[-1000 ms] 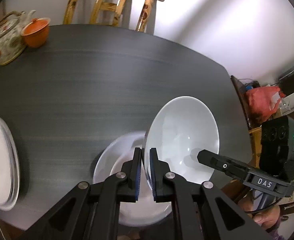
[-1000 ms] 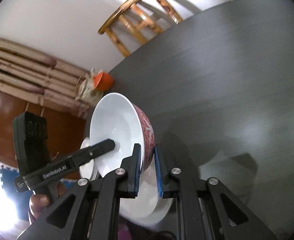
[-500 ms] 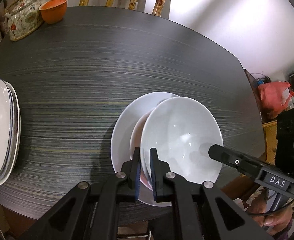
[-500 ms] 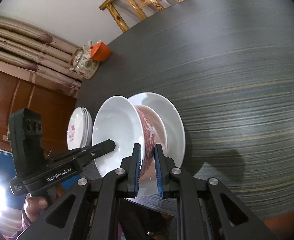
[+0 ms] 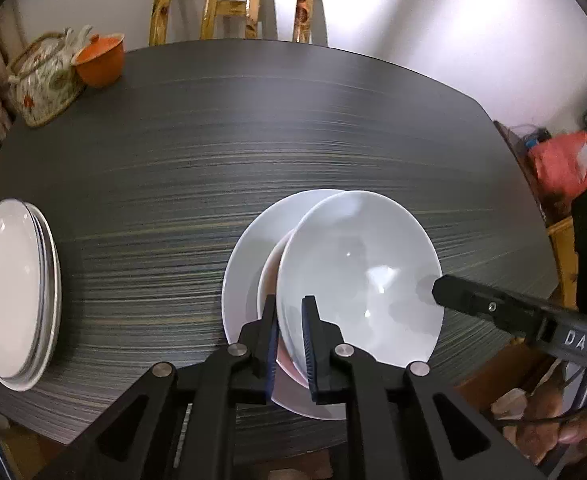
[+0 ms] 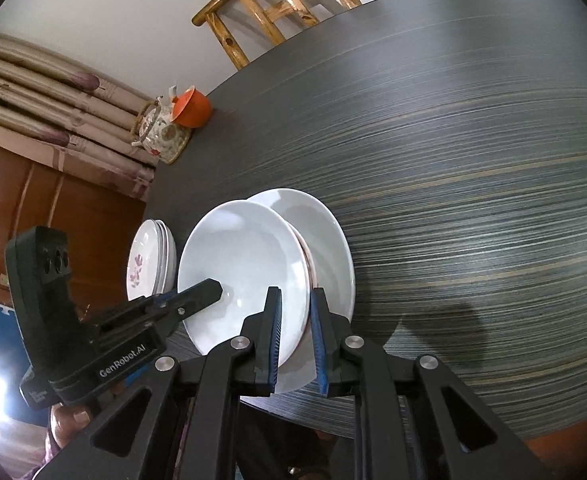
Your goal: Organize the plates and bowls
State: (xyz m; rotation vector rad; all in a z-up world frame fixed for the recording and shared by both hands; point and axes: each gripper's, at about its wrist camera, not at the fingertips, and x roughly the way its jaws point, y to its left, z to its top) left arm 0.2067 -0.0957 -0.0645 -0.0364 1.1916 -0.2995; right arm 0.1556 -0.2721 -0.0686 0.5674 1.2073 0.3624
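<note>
A white bowl with a red-patterned outside (image 5: pixel 357 272) (image 6: pixel 245 264) rests just over a white plate (image 5: pixel 245 264) (image 6: pixel 325 236) near the front edge of the dark table. My left gripper (image 5: pixel 289 332) is shut on the bowl's near rim. My right gripper (image 6: pixel 295 336) is shut on the opposite rim. Each gripper shows in the other's view, with a fingertip (image 5: pixel 449 290) (image 6: pixel 209 290) inside the bowl. A stack of white plates with a pink flower (image 5: pixel 9 292) (image 6: pixel 149 256) sits to the left.
The dark striped table (image 5: pixel 253 140) (image 6: pixel 453 160) stretches away behind the plate. A floral teapot (image 5: pixel 41 80) (image 6: pixel 159 132) and an orange lidded cup (image 5: pixel 101 58) (image 6: pixel 191 110) stand at the far left corner. A wooden chair (image 5: pixel 237 0) (image 6: pixel 277 4) is behind the table.
Both grippers have lowered the bowl from a tilted hold in the air down onto the white plate. It has levelled out.
</note>
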